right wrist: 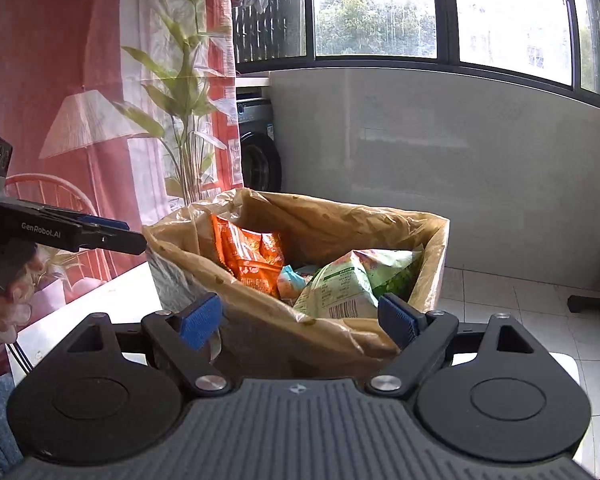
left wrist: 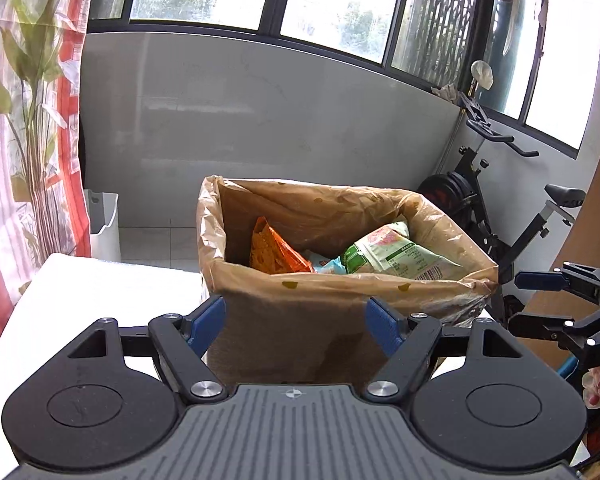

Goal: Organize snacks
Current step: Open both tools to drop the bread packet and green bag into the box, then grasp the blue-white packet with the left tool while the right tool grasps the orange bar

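A box lined with a tan plastic bag [left wrist: 332,300] stands on a white table [left wrist: 100,292]; it also shows in the right wrist view [right wrist: 300,340]. Inside lie an orange snack pack [left wrist: 274,254] [right wrist: 252,256], a green-and-white snack pack [left wrist: 396,258] [right wrist: 340,288] and a small light-blue pack [left wrist: 326,266] [right wrist: 290,282]. My left gripper [left wrist: 298,326] is open and empty, its jaws spread just in front of the box's near wall. My right gripper [right wrist: 298,322] is open and empty, close before the box's near rim. Each gripper shows from the side in the other's view.
A red printed curtain [left wrist: 32,120] hangs at the left. A white bin [left wrist: 104,224] stands on the tiled floor behind the table. An exercise bike [left wrist: 512,200] stands at the right by the wall. A washing machine [right wrist: 258,148] sits behind the curtain.
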Motion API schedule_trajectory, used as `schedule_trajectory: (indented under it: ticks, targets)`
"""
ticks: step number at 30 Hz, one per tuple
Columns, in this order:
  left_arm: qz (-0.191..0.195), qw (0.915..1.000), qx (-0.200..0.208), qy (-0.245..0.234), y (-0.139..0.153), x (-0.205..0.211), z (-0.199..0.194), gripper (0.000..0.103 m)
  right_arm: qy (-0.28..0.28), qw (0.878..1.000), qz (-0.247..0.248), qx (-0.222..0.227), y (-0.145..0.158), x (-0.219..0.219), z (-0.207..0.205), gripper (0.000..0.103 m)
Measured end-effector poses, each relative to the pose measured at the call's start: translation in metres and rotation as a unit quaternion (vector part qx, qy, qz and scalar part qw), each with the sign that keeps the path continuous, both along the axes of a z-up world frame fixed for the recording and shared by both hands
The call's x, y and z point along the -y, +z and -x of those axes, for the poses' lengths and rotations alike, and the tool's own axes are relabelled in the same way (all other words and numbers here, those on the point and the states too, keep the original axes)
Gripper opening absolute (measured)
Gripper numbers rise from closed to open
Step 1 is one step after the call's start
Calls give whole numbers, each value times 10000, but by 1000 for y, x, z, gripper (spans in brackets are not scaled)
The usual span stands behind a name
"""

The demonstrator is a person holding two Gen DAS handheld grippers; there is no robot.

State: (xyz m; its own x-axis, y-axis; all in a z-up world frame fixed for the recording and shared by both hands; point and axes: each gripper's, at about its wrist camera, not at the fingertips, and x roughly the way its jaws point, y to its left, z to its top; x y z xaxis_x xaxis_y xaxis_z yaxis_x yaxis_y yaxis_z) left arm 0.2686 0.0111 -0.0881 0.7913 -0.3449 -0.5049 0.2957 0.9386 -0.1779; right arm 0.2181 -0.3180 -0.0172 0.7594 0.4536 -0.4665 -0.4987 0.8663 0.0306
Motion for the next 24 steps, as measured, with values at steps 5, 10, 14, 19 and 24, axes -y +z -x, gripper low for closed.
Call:
schedule_trajectory:
  ticks: [5,10,14,19,24]
  targets:
    - [236,9989,-378,170,-40,4,17,79,158,9978,130,-626,-58,2,28,86]
    - [174,9965,-793,200,-75,16,27,78,369,9890,505,-1344,-122,-2,51,81]
    - [22,9950,-991,135,-94,20,34,78,741,9806,938,-1553,-153,-8,73,79]
    - [21,9929,-1178,135,-109,20,34,77,795,9780,1188,-1520,-172,-9,78,71]
    - [42,9917,-1280,101,-117,21,37,69,711,9820,739,-1584,-184,-7,71,45]
